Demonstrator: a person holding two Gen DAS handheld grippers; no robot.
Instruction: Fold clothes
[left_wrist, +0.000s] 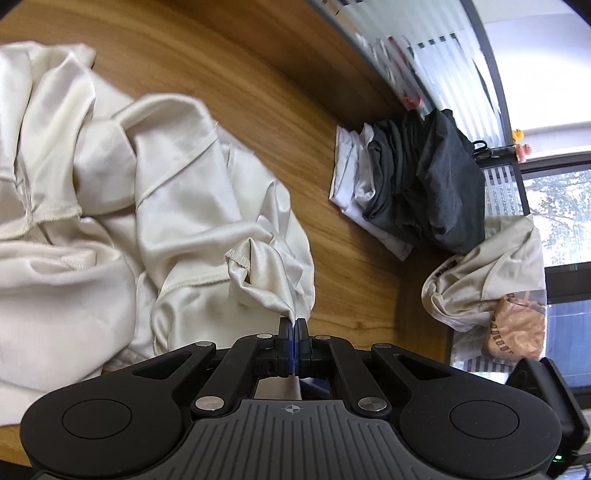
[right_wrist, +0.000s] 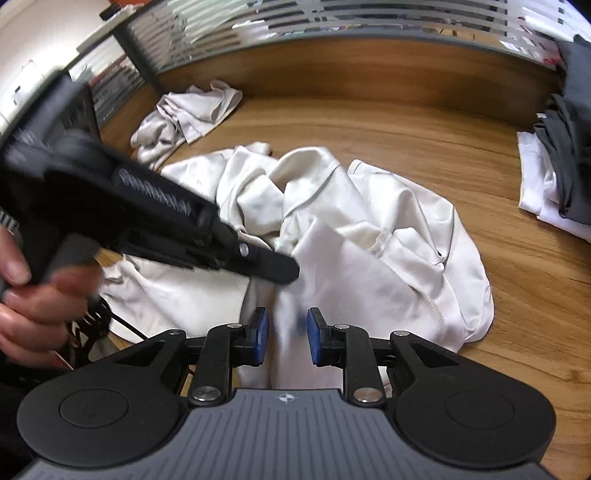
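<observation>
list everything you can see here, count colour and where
cream satin garment: 1, cream, crumpled mid-table, one corner pinched in the left gripper
folded clothes stack: 1 pile, dark grey over white, far right side of table
crumpled pale garment: 1, off-white, far left corner by the partition
beige garment: 1, beige with dark print, off the table's right end
tan bag: 1, tan, under the beige garment
table: 1, brown wood
glass partition: 1, frosted stripes, behind table
left gripper: black, blue pads, shut on the cream cloth
right gripper: black, blue pads, open over cloth
left hand: holding the left gripper's handle
</observation>
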